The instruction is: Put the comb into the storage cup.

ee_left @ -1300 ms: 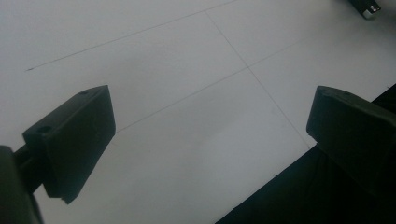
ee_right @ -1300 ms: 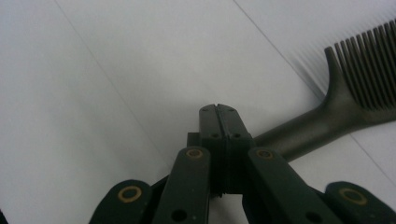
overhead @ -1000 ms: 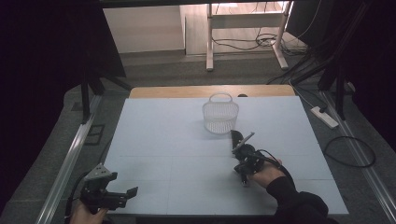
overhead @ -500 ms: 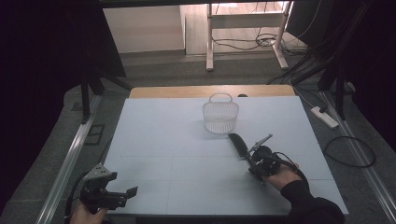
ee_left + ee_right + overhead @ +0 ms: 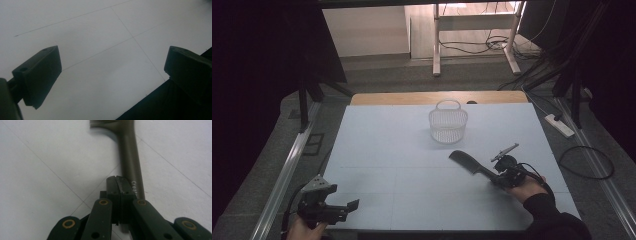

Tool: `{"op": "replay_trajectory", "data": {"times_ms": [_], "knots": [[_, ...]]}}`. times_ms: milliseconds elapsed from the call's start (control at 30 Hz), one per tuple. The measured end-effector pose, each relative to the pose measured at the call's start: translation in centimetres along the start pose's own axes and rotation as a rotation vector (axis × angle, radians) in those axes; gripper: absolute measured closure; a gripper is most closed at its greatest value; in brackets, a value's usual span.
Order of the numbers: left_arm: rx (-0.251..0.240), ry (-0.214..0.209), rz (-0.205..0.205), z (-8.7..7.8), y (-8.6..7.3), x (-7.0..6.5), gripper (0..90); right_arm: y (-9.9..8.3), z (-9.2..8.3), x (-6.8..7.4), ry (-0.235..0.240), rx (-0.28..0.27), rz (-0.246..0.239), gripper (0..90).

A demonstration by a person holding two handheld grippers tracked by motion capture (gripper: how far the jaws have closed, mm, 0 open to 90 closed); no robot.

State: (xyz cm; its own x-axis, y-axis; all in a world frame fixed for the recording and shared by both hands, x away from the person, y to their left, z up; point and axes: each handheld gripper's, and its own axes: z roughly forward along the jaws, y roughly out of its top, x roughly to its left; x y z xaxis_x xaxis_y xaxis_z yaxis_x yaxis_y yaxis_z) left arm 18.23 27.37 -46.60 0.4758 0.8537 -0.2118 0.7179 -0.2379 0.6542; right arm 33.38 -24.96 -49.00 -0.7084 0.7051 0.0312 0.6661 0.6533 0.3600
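Utensil position first: we find the dark utensil (image 5: 467, 162) lying flat on the white table (image 5: 387, 150), right of centre, with its broad flat head pointing toward the far left and its handle running back toward the right gripper (image 5: 496, 176). In the right gripper view the handle (image 5: 130, 157) passes close along the outer side of the right gripper (image 5: 117, 180), whose jaws are closed pad against pad with no gap. We judge that the handle rests against or under the jaws rather than between them, though the lower end of the handle is hidden, so we cannot confirm a pinch. A closed, low tool laid along the handle suits steering or sliding the utensil across the surface instead of lifting it. The white wire basket (image 5: 448, 127) stands upright beyond the head, near but apart from it, and we judge it the likely destination. The left gripper (image 5: 352, 206) rests at the near left corner of the table, well apart from the work; its jaws stand wide apart over bare surface (image 5: 112, 62), holding nothing, presumably kept clear and ready.
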Motion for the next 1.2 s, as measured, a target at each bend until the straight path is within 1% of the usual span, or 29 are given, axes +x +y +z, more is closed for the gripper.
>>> {"op": "replay_trajectory", "data": {"times_ms": [100,133,167,267,300,400,467,567,700,800,833,867,900,933,967,1000,1033,1100,1200], "knots": [[-0.001,0.0,-0.002,0.0,0.0,0.0,2.2,0.1,-0.2,0.2,0.012,-0.012,-0.006,88.5],[-0.002,0.0,-0.003,0.0,0.0,0.0,2.2,0.2,-0.5,0.4,0.02,-0.03,-0.012,87.4],[-0.002,0.0,-0.004,0.0,0.0,0.0,2.2,0.2,-0.5,0.4,0.02,-0.03,-0.012,87.4],[-0.002,0.0,-0.004,0.0,0.0,0.0,2.2,0.5,-1.1,0.8,0.024,-0.065,-0.022,85.0],[-0.001,0.001,-0.003,0.0,0.0,0.0,2.2,0.8,-1.5,1.1,0.016,-0.083,-0.029,83.2],[-0.002,0.001,-0.003,0.0,0.0,0.0,2.2,0.9,-1.6,1.3,0.013,-0.088,-0.036,81.3],[-0.002,0.001,-0.004,0.0,0.0,0.0,2.2,0.9,-1.6,1.3,0.0,-0.09,-0.044,77.9],[-0.002,0.001,-0.004,0.0,0.0,0.0,2.2,1.0,-1.7,1.3,-0.019,-0.104,-0.044,72.3],[-0.002,0.001,-0.005,0.0,-0.1,0.0,2.2,1.1,-2.1,1.2,-0.054,-0.126,-0.05,61.0],[-0.002,0.0,-0.005,0.0,-0.1,0.0,2.2,1.2,-2.2,0.9,-0.081,-0.138,-0.051,45.7],[-0.002,0.0,-0.005,0.0,-0.1,0.0,2.2,1.2,-2.2,0.9,-0.081,-0.138,-0.051,45.7],[-0.002,0.001,-0.005,0.0,0.0,0.0,2.2,1.3,-2.2,0.9,-0.09,-0.14,-0.053,40.8],[-0.002,0.0,-0.006,0.0,0.0,0.0,2.2,1.4,-2.3,0.7,-0.112,-0.138,-0.048,32.5],[-0.002,0.001,-0.006,0.0,0.0,0.0,2.2,1.4,-2.3,0.6,-0.12,-0.13,-0.046,28.3],[-0.001,0.0,-0.007,0.0,0.0,0.0,2.2,1.4,-2.3,0.6,-0.12,-0.13,-0.046,28.3],[-0.001,0.001,-0.007,0.0,0.0,0.0,2.2,1.6,-2.3,0.4,-0.125,-0.128,-0.044,23.9],[-0.001,0.001,-0.007,0.0,0.0,0.0,2.2,1.6,-2.3,0.4,-0.125,-0.128,-0.044,23.9],[-0.002,0.001,-0.008,0.0,-0.1,0.0,2.2,1.7,-2.3,0.2,-0.123,-0.131,-0.041,20.4],[-0.002,0.0,-0.009,-0.1,-0.1,0.1,2.2,1.7,-2.2,-0.1,-0.111,-0.138,-0.037,10.9]]}}
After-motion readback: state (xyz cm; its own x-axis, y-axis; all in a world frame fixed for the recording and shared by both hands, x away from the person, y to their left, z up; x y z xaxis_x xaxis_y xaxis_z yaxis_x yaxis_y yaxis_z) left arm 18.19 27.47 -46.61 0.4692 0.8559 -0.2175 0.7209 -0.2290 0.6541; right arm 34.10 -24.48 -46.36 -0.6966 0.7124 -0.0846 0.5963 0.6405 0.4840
